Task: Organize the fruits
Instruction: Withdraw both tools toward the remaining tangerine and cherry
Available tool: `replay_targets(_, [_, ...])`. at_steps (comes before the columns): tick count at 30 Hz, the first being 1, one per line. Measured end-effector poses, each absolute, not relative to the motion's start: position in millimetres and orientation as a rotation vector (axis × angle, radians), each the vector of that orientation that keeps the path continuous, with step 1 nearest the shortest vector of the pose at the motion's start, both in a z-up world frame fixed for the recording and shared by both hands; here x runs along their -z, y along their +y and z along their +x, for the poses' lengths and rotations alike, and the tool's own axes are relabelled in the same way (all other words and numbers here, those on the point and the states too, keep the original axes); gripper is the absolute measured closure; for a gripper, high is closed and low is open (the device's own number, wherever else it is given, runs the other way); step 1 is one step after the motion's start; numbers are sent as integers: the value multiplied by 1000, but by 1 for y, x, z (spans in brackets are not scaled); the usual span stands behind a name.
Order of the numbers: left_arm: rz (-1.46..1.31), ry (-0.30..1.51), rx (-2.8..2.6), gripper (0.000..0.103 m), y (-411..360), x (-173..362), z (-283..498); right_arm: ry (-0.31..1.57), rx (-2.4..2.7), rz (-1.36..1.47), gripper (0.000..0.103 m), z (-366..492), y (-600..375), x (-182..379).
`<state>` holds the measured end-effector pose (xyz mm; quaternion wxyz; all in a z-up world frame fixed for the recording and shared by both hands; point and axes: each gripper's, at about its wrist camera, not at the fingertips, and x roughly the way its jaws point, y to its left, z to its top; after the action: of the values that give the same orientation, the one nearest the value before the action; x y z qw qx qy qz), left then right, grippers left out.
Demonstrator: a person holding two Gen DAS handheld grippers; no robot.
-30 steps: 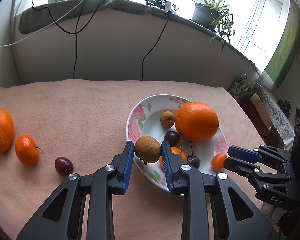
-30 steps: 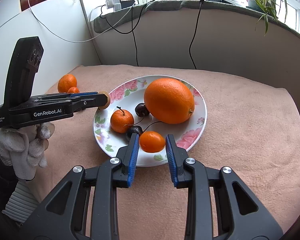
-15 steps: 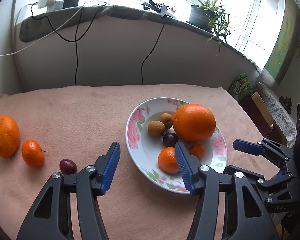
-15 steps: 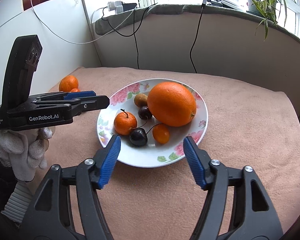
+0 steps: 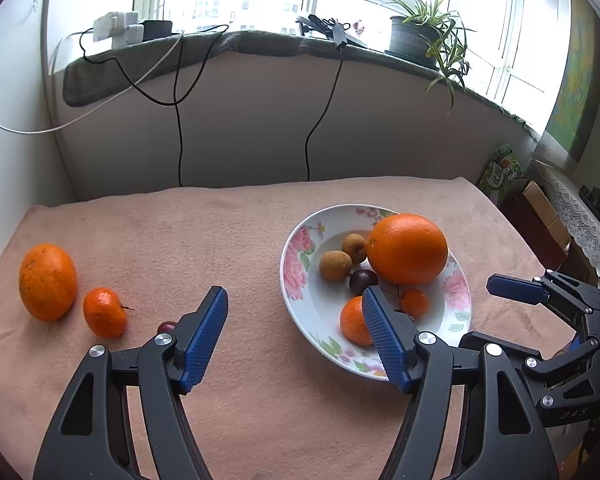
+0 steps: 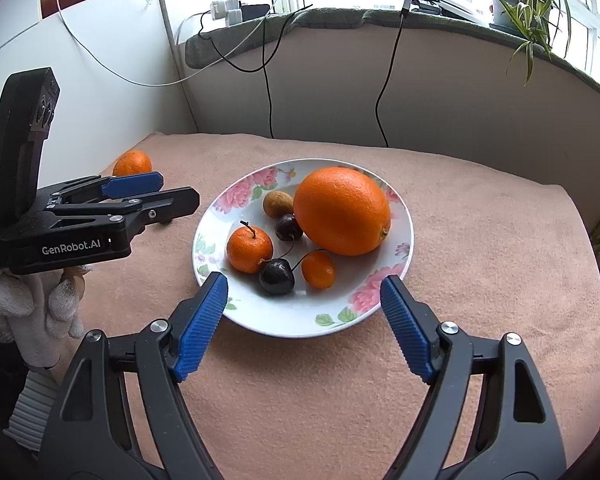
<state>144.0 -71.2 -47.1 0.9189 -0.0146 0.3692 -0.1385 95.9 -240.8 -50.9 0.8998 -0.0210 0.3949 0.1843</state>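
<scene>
Over plate (image 6: 404, 248), both tools opening, nothing between.

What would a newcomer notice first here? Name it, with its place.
The big orange dominates, sitting at the back right of the floral plate among smaller fruit. Next, both grippers, left and right, hang near the plate with nothing between their opening jaws. Off to the left, an orange and a mandarin lie on the pink cloth.

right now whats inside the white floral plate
The white floral plate holds one large orange, a small mandarin, a tiny orange kumquat, two dark cherries, and two brown longans. Anything behind the large orange is hidden.
</scene>
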Motion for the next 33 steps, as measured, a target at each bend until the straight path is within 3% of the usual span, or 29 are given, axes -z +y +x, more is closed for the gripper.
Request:
replay_targets(15, [-23, 719, 238, 33, -45, 38, 128, 865, -418, -90, 22, 93, -213, 47])
replay_targets(33, [-127, 712, 95, 33, 46, 51, 96, 804, -549, -203, 22, 80, -149, 42])
